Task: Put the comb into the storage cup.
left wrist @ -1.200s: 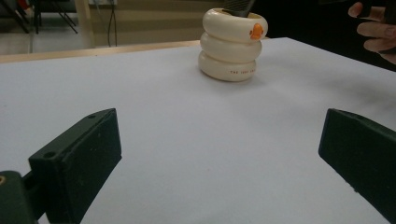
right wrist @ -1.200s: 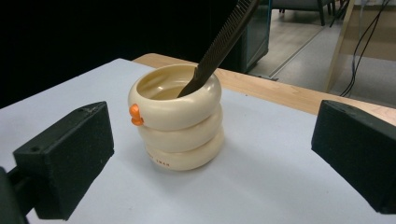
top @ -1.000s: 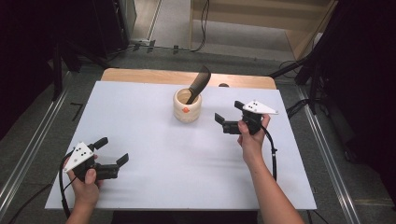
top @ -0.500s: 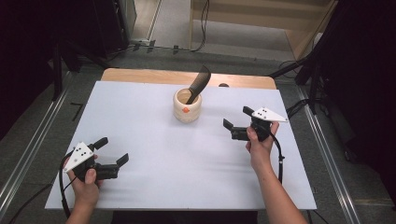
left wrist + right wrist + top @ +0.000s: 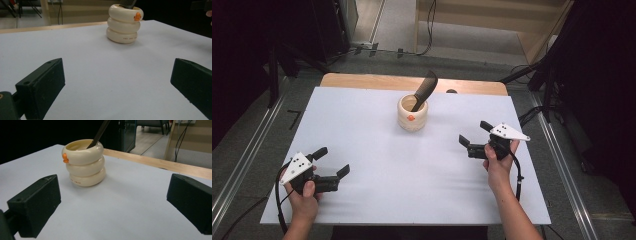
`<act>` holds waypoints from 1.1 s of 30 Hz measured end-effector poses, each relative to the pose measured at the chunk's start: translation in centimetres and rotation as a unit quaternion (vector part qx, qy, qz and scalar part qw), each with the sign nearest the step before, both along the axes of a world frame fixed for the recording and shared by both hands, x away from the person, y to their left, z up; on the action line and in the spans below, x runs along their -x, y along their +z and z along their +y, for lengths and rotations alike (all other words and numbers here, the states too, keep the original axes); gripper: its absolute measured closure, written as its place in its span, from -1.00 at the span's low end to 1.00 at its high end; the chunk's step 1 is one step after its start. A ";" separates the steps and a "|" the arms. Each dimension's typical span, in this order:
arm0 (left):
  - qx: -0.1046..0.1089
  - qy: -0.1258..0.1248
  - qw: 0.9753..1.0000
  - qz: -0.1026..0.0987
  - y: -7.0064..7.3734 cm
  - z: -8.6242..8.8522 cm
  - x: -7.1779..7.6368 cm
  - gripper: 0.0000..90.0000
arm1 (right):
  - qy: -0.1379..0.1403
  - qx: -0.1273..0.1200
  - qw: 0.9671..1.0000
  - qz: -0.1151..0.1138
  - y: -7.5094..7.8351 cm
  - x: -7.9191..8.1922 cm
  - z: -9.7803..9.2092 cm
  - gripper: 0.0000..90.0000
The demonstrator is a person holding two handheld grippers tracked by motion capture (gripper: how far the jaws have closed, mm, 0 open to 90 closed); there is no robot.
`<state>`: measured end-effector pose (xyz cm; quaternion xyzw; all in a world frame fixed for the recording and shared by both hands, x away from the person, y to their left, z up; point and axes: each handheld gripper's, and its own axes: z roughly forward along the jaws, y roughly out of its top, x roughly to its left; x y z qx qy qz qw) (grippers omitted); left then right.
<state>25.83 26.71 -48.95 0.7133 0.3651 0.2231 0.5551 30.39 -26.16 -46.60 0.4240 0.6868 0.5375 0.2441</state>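
A white-topped counter point(image 5: 377, 165) with a bare wooden strip point(image 5: 377, 81) along its far edge is set on a grey floor point(image 5: 242, 145), flanked by metal rails point(image 5: 564, 165), with dark equipment point(image 5: 272, 35) at far left and pale wooden furniture point(image 5: 492, 20) beyond.

Comb's point(image 5: 424, 92) lower end inside cup point(image 5: 412, 114)

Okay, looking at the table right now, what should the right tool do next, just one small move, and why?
Probably ease the right tool forward toward the cream holder. Its jaws stand open and empty, it is nearer the holder than the left tool, and the dark comb leans out of the holder's top, free to grasp. Bare table lies between, so nothing seems to block the way.
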 end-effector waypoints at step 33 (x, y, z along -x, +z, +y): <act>-0.006 0.001 1.000 -0.001 0.0 -0.1 0.0 -1.00 | -0.028 0.002 1.000 0.006 -2.6 5.2 -4.8 -1.00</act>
